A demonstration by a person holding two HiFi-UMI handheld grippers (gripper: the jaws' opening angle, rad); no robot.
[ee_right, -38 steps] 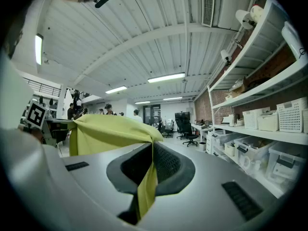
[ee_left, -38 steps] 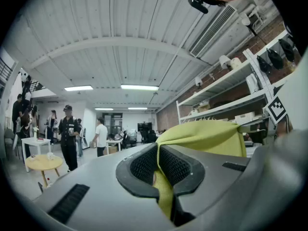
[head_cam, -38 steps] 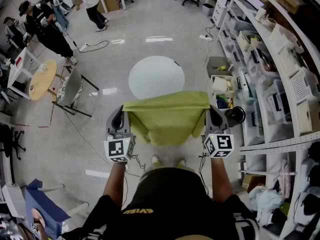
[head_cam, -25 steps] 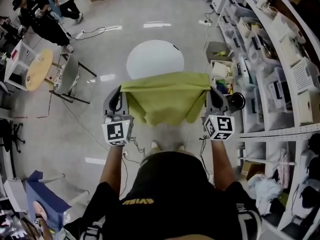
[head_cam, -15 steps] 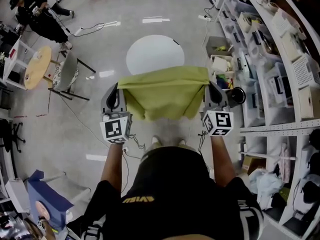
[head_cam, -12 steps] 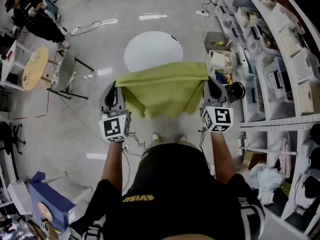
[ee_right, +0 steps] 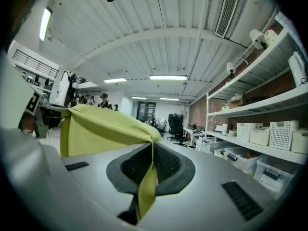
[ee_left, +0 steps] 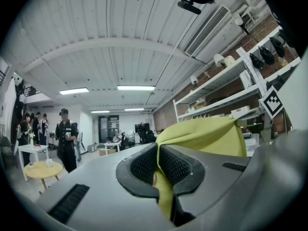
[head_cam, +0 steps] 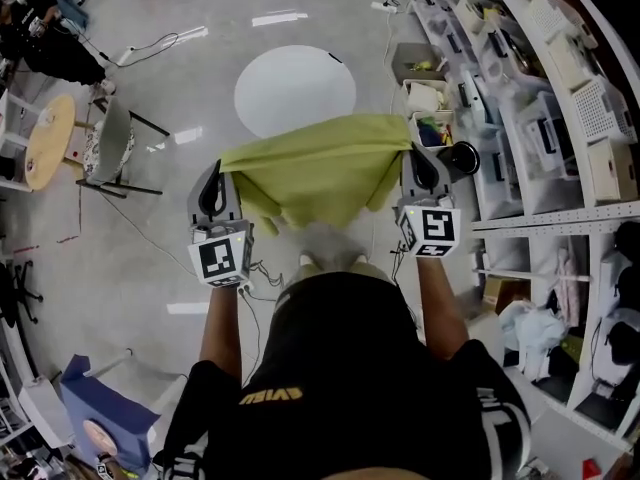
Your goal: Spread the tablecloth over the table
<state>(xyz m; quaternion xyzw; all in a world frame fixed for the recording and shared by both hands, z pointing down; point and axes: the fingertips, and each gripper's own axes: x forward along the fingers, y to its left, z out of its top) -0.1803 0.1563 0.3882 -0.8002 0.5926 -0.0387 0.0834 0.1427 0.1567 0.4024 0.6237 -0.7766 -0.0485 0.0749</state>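
Both hands eased fwd w/ the tablecloth [head_cam: 305, 168] stretched btwn them; left gripper [ee_left: 158, 163] clamped one corner, right gripper [ee_right: 150, 165] clamped the other, round table [head_cam: 295, 83] just ahead.

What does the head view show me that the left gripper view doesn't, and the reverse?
Head view only: the round white table ahead on the floor, which the yellow-green fabric tablecloth does not yet cover. Left gripper view only: the left tool, jaws shut on a pinched fold of cloth, and the ceiling light strips. Both: the tablecloth held in the air and the white storage shelves.
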